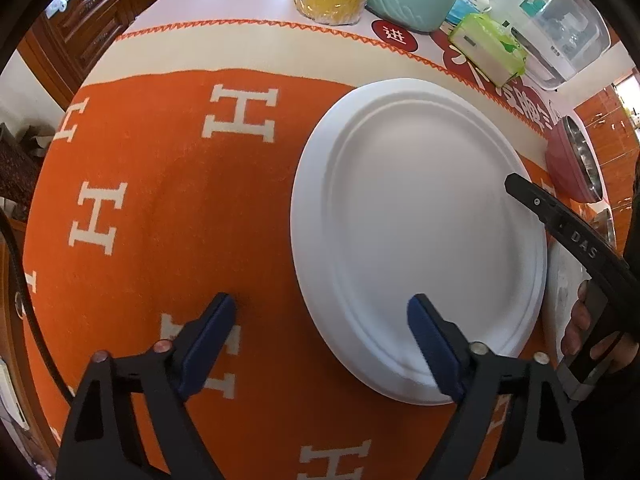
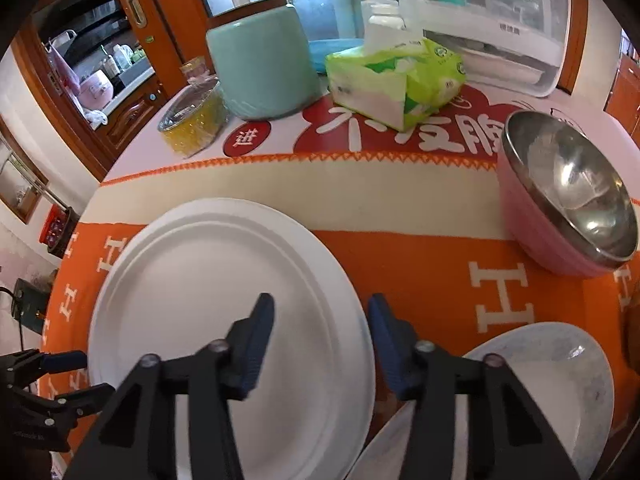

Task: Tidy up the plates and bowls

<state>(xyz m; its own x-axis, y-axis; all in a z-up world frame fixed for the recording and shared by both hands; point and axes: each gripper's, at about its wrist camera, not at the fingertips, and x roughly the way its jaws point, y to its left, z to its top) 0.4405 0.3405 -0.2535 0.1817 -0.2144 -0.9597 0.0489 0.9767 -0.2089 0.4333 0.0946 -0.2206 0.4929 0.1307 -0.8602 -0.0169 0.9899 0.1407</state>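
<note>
A large white plate [image 1: 416, 236] lies on the orange cloth [image 1: 168, 200]; it also shows in the right wrist view [image 2: 216, 280]. My left gripper [image 1: 320, 316] is open and empty, its right finger over the plate's near-left rim, its left finger over the cloth. My right gripper [image 2: 320, 320] is open and empty, straddling the plate's right rim from above. A pink bowl with a steel inside [image 2: 568, 196] stands at the right, also seen in the left wrist view [image 1: 576, 160]. A pale marbled plate [image 2: 560, 384] lies at the near right.
At the back stand a mint jar [image 2: 260, 68], a green tissue pack [image 2: 396, 80], a yellow-filled clear tub [image 2: 192, 120] and a white appliance [image 2: 492, 20]. The table edge curves off at the left, with wooden cabinets [image 1: 92, 20] beyond.
</note>
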